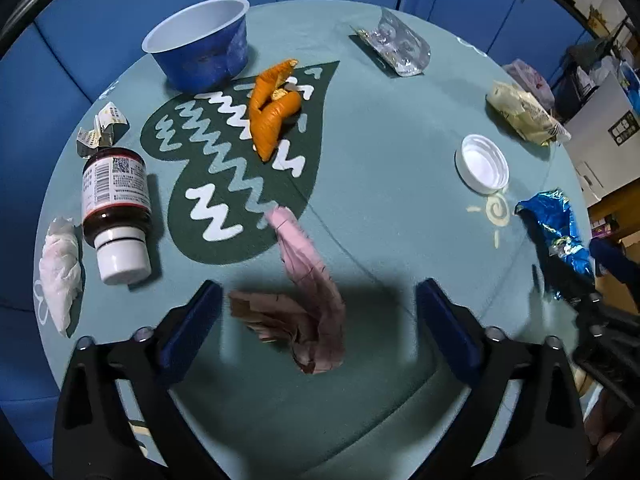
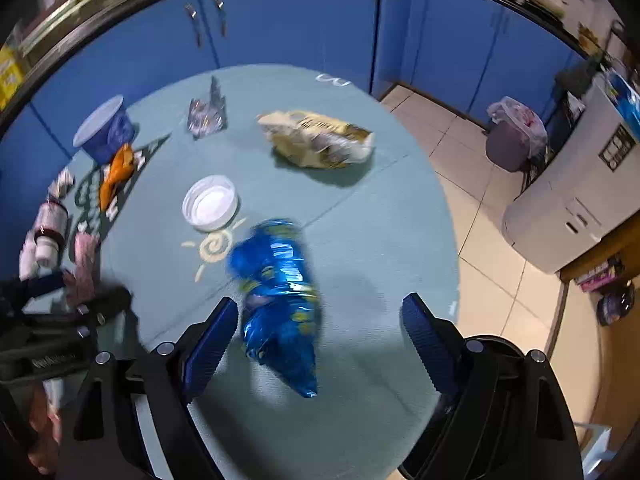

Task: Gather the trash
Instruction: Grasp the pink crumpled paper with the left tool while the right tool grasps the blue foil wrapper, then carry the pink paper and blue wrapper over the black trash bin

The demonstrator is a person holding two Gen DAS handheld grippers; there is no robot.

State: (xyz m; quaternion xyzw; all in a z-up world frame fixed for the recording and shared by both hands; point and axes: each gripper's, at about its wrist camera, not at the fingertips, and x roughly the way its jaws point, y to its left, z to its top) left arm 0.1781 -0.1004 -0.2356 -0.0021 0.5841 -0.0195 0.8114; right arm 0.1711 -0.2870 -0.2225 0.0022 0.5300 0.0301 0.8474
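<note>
Trash lies scattered on a round teal table [image 1: 380, 168]. My left gripper [image 1: 318, 300] is open, its blue fingers on either side of a crumpled pink paper [image 1: 308, 292] lying on the table. My right gripper [image 2: 320, 320] is open around a crumpled blue foil wrapper [image 2: 280, 300], which also shows in the left wrist view [image 1: 556, 228]. Neither gripper holds anything.
In the left wrist view: blue bowl [image 1: 200, 44], orange peel [image 1: 272, 104], brown medicine bottle [image 1: 116, 208], white tissue [image 1: 60, 268], paper scrap [image 1: 100, 128], blister pack [image 1: 396, 46], yellow snack bag [image 1: 524, 114], white lid [image 1: 482, 168]. A bin with a bag [image 2: 516, 136] stands on the floor right.
</note>
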